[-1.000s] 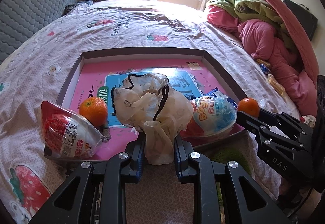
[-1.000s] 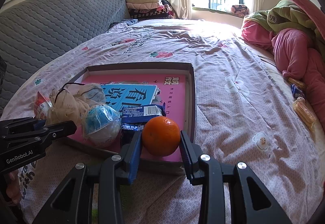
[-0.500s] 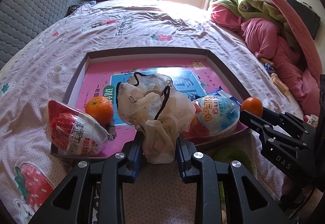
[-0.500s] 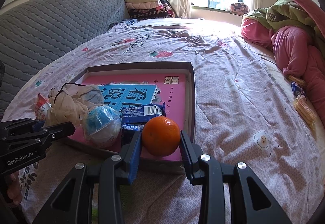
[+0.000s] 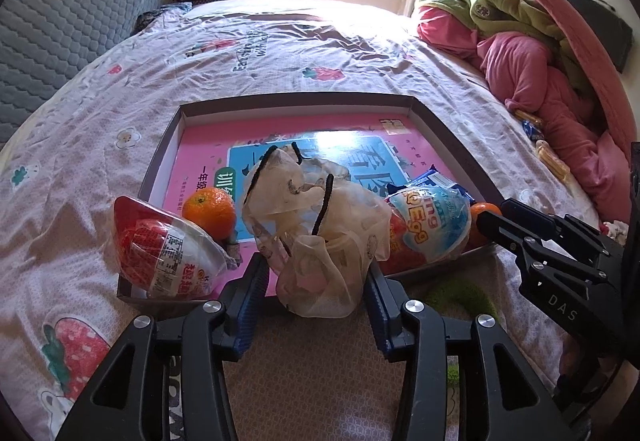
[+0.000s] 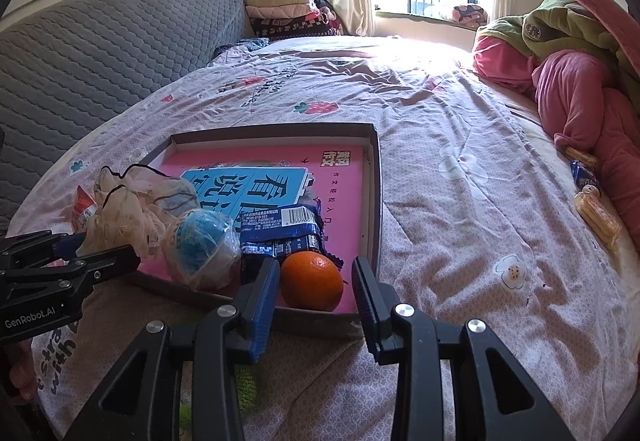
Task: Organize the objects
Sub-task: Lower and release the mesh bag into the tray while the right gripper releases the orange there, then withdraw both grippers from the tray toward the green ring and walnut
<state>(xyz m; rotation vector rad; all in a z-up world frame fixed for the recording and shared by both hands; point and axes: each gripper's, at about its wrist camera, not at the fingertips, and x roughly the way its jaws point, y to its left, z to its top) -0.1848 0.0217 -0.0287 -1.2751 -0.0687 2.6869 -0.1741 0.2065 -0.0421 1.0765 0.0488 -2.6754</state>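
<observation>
A shallow cardboard tray (image 5: 452, 133) with a pink book inside lies on the bed; it also shows in the right wrist view (image 6: 374, 177). My left gripper (image 5: 314, 295) is open around a cream drawstring bag (image 5: 320, 225) at the tray's near edge, its pads apart from the bag. My right gripper (image 6: 314, 289) is open around an orange (image 6: 312, 281) resting in the tray's near right corner. In the tray also lie a second orange (image 5: 210, 207), a red toy egg (image 5: 160, 253), a blue toy egg (image 5: 430, 225) and a blue snack packet (image 6: 284, 235).
A pile of pink and green bedding (image 5: 532, 53) fills the right side. Snack packets (image 6: 596, 209) lie on the sheet by it. A grey quilted headboard (image 6: 100, 53) and folded blankets (image 6: 288, 13) stand at the back left.
Both grippers have opened: the left let go of the drawstring bag, the right let go of the orange, which now rests in the tray.
</observation>
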